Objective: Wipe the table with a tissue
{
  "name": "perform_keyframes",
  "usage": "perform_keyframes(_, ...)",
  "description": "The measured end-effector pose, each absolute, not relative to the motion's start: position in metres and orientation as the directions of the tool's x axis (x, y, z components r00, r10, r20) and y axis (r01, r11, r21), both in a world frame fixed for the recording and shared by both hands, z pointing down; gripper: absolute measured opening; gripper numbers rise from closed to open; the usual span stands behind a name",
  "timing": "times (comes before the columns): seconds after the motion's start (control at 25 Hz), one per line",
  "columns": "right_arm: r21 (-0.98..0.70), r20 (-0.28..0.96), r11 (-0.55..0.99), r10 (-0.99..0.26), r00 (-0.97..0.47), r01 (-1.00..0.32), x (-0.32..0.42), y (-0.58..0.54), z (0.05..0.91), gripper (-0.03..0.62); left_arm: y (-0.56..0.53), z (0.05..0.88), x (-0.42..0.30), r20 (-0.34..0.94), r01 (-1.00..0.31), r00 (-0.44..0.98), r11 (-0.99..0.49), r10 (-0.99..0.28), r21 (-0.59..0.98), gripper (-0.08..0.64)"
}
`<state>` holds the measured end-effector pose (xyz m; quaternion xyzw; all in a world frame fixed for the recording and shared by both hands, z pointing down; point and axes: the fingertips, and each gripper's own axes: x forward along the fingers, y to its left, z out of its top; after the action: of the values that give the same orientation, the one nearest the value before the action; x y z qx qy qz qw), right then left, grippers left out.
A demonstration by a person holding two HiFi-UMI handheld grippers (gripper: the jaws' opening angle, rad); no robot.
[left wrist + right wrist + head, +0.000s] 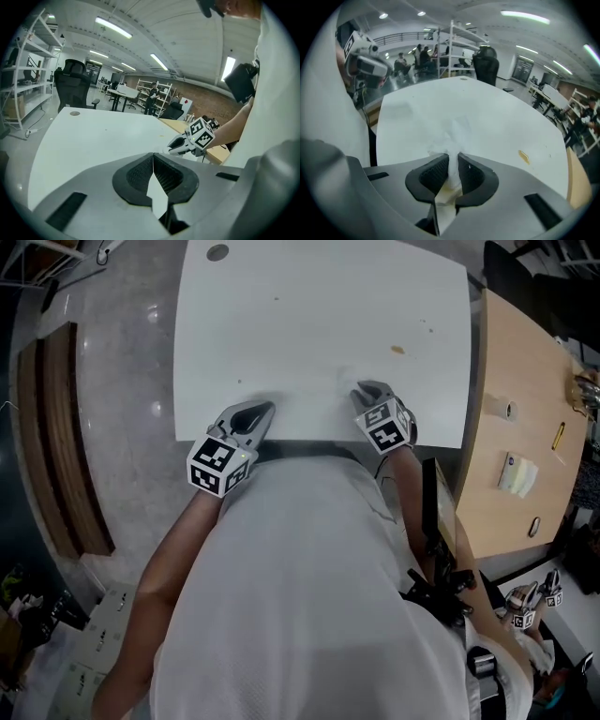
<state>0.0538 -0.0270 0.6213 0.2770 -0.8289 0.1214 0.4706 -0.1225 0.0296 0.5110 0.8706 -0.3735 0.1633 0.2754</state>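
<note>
The white table (309, 306) fills the top of the head view. A brown stain (397, 350) lies on it toward the far right, and it also shows in the right gripper view as the stain (523, 156). My right gripper (364, 390) rests at the near edge, shut on a crumpled white tissue (454, 133) that sticks out past its pads onto the table. My left gripper (262, 411) sits at the near edge to the left, its jaws together with nothing between them. From the left gripper view, the right gripper (171, 149) lies just ahead.
A wooden desk (511, 362) adjoins the table on the right, with a yellow pen (558, 435) and a pale notepad (517, 474) on it. A round cable hole (217, 252) sits at the far left corner. My torso hides the near edge. A black office chair (75, 84) stands beyond.
</note>
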Motion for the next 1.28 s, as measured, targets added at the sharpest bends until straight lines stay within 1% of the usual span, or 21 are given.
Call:
perform_keyframes(0.08, 0.025, 0.817, 0.728, -0.410, -0.406, -0.685, 0.085, -0.038, 0.613, 0.055, 0.027, 0.512, -0.118, 0.487, -0.728, 0.680, -0.583, -0.548, 0.360, 0.008)
perform_keyframes(0.12, 0.024, 0.811, 0.680, -0.442, -0.384, -0.733, 0.102, -0.042, 0.610, 0.055, 0.027, 0.513, -0.116, 0.486, -0.723, 0.685, -0.588, -0.543, 0.362, 0.008)
perform_keyframes(0.2, 0.039, 0.817, 0.612, -0.474, -0.327, -0.790, 0.133, -0.043, 0.610, 0.055, 0.026, 0.513, -0.114, 0.483, -0.717, 0.691, -0.593, -0.538, 0.365, 0.008)
perform_keyframes(0.32, 0.025, 0.826, 0.591, -0.467, -0.316, -0.806, 0.152, -0.031, 0.619, 0.055, 0.027, 0.513, -0.116, 0.481, -0.719, 0.690, -0.591, -0.541, 0.366, 0.008)
perform_keyframes(0.48, 0.015, 0.809, 0.605, -0.476, -0.346, -0.796, 0.138, -0.027, 0.625, 0.055, 0.029, 0.514, -0.123, 0.484, -0.735, 0.675, -0.571, -0.557, 0.367, 0.008)
perform_keyframes(0.56, 0.020, 0.800, 0.661, -0.461, -0.385, -0.750, 0.113, -0.025, 0.624, 0.055, 0.032, 0.515, -0.130, 0.489, -0.745, 0.664, -0.558, -0.565, 0.367, 0.008)
perform_keyframes(0.68, 0.035, 0.797, 0.765, -0.409, -0.444, -0.643, 0.063, -0.018, 0.623, 0.055, 0.037, 0.515, -0.140, 0.495, -0.761, 0.646, -0.535, -0.580, 0.367, 0.008)
perform_keyframes(0.84, 0.053, 0.794, 0.854, -0.351, -0.497, -0.517, 0.000, -0.005, 0.624, 0.055, 0.041, 0.515, -0.149, 0.498, -0.777, 0.629, -0.514, -0.597, 0.364, 0.008)
perform_keyframes(0.92, 0.071, 0.799, 0.904, -0.305, -0.518, -0.421, -0.034, 0.005, 0.623, 0.055, 0.042, 0.515, -0.153, 0.501, -0.783, 0.621, -0.506, -0.603, 0.362, 0.008)
perform_keyframes(1.04, 0.058, 0.800, 0.968, -0.191, -0.569, -0.243, -0.078, 0.029, 0.622, 0.055, 0.043, 0.515, -0.156, 0.502, -0.787, 0.616, -0.497, -0.607, 0.365, 0.008)
perform_keyframes(1.12, 0.041, 0.808, 0.984, -0.135, -0.574, -0.172, -0.090, 0.042, 0.624, 0.055, 0.044, 0.516, -0.156, 0.502, -0.786, 0.617, -0.500, -0.606, 0.363, 0.008)
perform_keyframes(1.2, 0.026, 0.815, 0.991, -0.096, -0.571, -0.130, -0.085, 0.049, 0.625, 0.055, 0.042, 0.518, -0.155, 0.498, -0.787, 0.617, -0.501, -0.609, 0.361, 0.008)
perform_keyframes(1.28, 0.033, 0.820, 0.990, -0.105, -0.562, -0.136, -0.065, 0.047, 0.627, 0.055, 0.039, 0.518, -0.154, 0.491, -0.788, 0.616, -0.499, -0.617, 0.362, 0.008)
